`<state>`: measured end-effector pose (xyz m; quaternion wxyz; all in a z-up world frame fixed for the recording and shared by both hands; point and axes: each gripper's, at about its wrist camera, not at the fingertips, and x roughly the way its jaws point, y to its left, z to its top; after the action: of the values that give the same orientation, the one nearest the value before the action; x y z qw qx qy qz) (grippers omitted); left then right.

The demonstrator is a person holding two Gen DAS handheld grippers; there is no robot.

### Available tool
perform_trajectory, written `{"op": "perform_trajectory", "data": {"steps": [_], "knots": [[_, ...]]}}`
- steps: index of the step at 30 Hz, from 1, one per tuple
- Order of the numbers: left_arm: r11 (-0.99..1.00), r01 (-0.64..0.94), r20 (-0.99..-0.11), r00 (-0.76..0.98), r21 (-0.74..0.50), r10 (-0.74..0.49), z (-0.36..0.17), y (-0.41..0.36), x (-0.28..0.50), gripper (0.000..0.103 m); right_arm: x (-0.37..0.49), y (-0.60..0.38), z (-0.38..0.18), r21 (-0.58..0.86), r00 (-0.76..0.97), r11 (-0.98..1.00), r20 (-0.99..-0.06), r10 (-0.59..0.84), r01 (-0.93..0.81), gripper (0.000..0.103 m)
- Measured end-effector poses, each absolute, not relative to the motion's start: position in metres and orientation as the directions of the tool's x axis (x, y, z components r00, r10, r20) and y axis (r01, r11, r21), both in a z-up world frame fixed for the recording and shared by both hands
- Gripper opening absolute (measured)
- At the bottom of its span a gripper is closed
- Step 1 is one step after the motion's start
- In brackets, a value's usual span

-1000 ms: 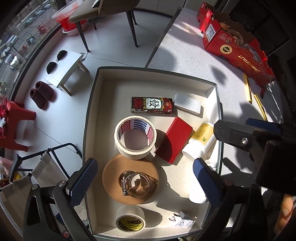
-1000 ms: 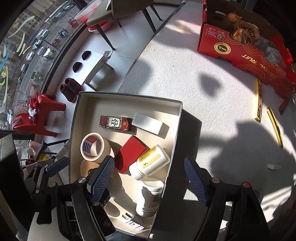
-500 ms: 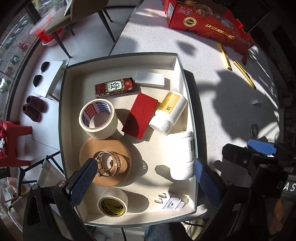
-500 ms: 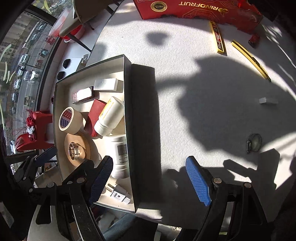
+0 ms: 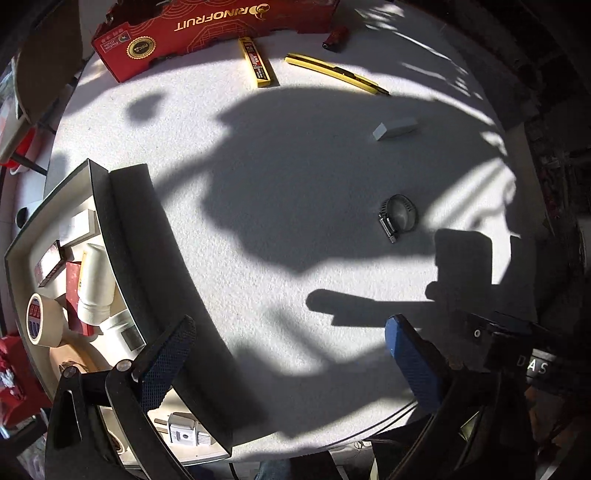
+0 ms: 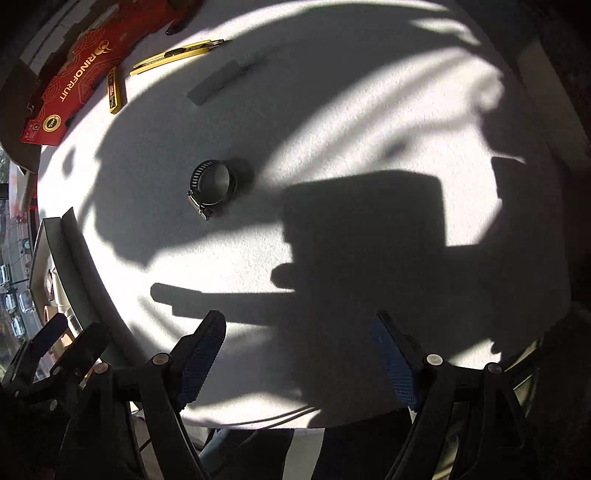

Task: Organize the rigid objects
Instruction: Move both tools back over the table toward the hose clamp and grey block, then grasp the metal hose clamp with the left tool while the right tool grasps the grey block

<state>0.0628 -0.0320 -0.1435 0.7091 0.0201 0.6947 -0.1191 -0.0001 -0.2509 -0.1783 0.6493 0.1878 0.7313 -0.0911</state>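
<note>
In the middle of the white table (image 5: 258,221), a metal clamp ring (image 5: 398,217) lies alone. The left gripper (image 5: 284,354) and right gripper (image 6: 299,354) both gape wide, holding nothing. Only the left view shows inside the box (image 5: 122,229) at the table's left edge, with its tape roll (image 5: 40,321).

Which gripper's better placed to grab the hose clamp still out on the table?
Right, probably. The right gripper is open and faces the hose clamp with bare table between. The left gripper is open too, but nearer the box.

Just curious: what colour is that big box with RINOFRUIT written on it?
Red with gold lettering, clearest in the left wrist view: RINOFRUIT box.
</note>
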Motion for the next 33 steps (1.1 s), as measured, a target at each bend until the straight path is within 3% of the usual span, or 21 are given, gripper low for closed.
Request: {"op": "perform_trajectory", "data": {"steps": [7,15,23,27,33], "knots": [[0.984,0.163,-0.997,0.018,-0.075,-0.079,-0.174,-0.107,0.088,0.103,-0.021,-0.292,-0.185,0.104,-0.114,0.912,-0.980,0.161,0.396,0.082],[0.997,0.080,-1.000,0.004,-0.012,-0.013,-0.206,-0.142,0.116,0.103,-0.021,-0.310,-0.184,0.098,-0.119,0.935,-0.982,0.146,0.341,0.082],[0.997,0.033,-0.995,0.068,0.069,0.067,-0.203,-0.093,0.120,0.103,0.009,-0.278,-0.174,0.123,-0.067,0.951,-0.987,0.147,0.283,0.082],[0.999,-0.050,-0.999,0.037,0.020,0.022,-0.207,-0.058,0.124,0.103,0.055,-0.264,-0.167,0.129,-0.007,0.971,-0.991,0.133,0.199,0.082],[0.996,-0.084,-0.999,0.045,0.027,0.031,-0.206,-0.065,0.124,0.103,0.137,-0.227,-0.154,0.127,0.098,0.989,-0.988,0.120,0.073,0.082]]}}
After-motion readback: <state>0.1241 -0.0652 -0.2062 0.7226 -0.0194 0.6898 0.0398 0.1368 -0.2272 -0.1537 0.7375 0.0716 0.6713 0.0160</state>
